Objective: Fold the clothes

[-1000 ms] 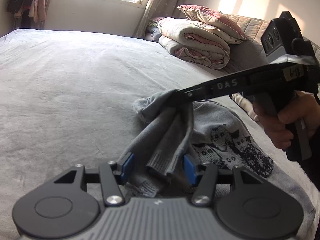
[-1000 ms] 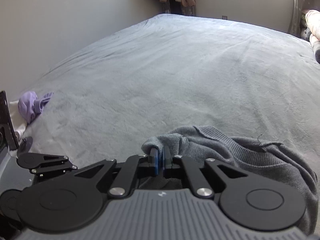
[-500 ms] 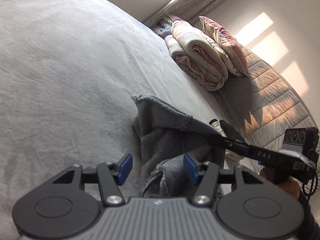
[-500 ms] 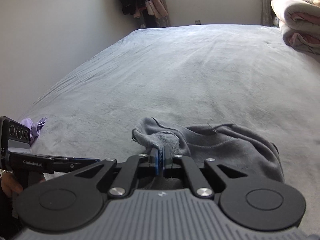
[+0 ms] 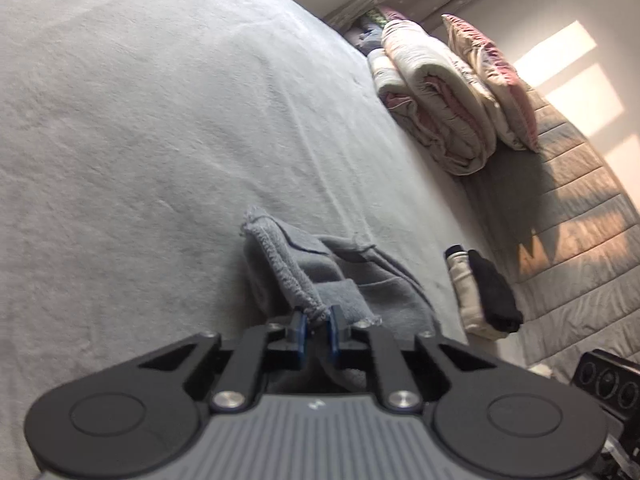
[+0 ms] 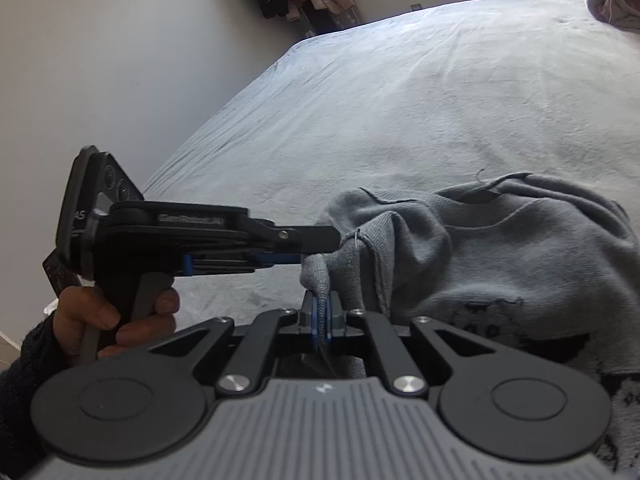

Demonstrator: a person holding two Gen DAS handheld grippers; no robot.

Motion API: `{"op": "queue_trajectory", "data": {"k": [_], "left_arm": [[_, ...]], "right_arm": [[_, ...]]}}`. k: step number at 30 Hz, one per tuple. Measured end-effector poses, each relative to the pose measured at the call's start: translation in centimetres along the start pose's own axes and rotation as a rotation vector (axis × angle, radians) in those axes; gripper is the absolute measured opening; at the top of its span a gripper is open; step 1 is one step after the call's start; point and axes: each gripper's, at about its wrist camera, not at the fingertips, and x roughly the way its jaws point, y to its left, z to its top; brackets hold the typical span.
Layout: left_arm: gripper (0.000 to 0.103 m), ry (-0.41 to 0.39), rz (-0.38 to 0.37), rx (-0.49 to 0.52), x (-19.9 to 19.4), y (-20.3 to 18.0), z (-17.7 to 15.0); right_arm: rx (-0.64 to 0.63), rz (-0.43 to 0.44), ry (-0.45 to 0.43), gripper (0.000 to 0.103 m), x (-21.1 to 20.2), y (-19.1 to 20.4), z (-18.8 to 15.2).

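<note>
Left gripper (image 5: 316, 326): jaws nearly closed, pinching a ribbed edge of the grey sweater (image 5: 320, 280) at lower centre of the left wrist view. Right gripper (image 6: 320, 312): jaws pressed together on another sweater edge, lower centre. The sweater lies bunched on the grey bed (image 6: 440, 80), a dark pattern visible at lower right.

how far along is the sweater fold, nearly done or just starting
Early. Done: both grippers have a grip, the left gripper and right gripper each shut on a ribbed edge of the grey sweater. In hand: gathering those edges. Left: the sweater lies bunched on the bed, no neat fold yet.
</note>
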Motion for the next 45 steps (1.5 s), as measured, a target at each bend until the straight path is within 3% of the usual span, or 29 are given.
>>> {"op": "queue_trajectory", "data": {"k": [3,11,18,20,23,28,31,32,33,45], "left_arm": [[0.008,-0.031,0.108,0.061,-1.0,0.3,1.7],[0.007,-0.073,0.296,0.238,-2.7,1.3,6.9],[0.007,-0.080,0.394,0.304,-2.3,3.4,8.8],[0.007,-0.088,0.409,0.290,-1.7,4.3,9.0],[0.007,-0.092,0.418,0.281,-0.5,5.1,8.6],[0.013,-0.090,0.435,0.252,0.5,5.8,7.5],[0.030,-0.084,0.468,0.263,0.4,5.5,6.9],[0.040,-0.081,0.476,0.258,0.3,5.5,6.7],[0.042,-0.078,0.477,0.248,0.0,5.5,6.5],[0.047,-0.014,0.438,0.092,-4.2,6.2,2.2]], "right_arm": [[0.022,0.067,0.004,0.004,2.2,1.3,0.7],[0.110,0.205,0.017,0.005,9.9,5.4,2.8],[0.145,0.200,0.027,0.005,13.8,6.5,3.3],[0.141,0.173,0.033,0.006,14.2,6.3,3.4],[0.126,0.123,0.042,0.015,14.5,6.0,3.5],[0.079,0.061,0.067,0.015,13.2,5.6,3.2],[0.056,0.026,0.079,0.020,12.0,5.1,2.8],[0.053,0.015,0.082,0.031,11.5,5.0,2.7],[0.050,0.006,0.083,0.041,11.0,4.9,2.4],[0.006,-0.058,0.102,0.042,5.5,5.7,-0.5]]}}
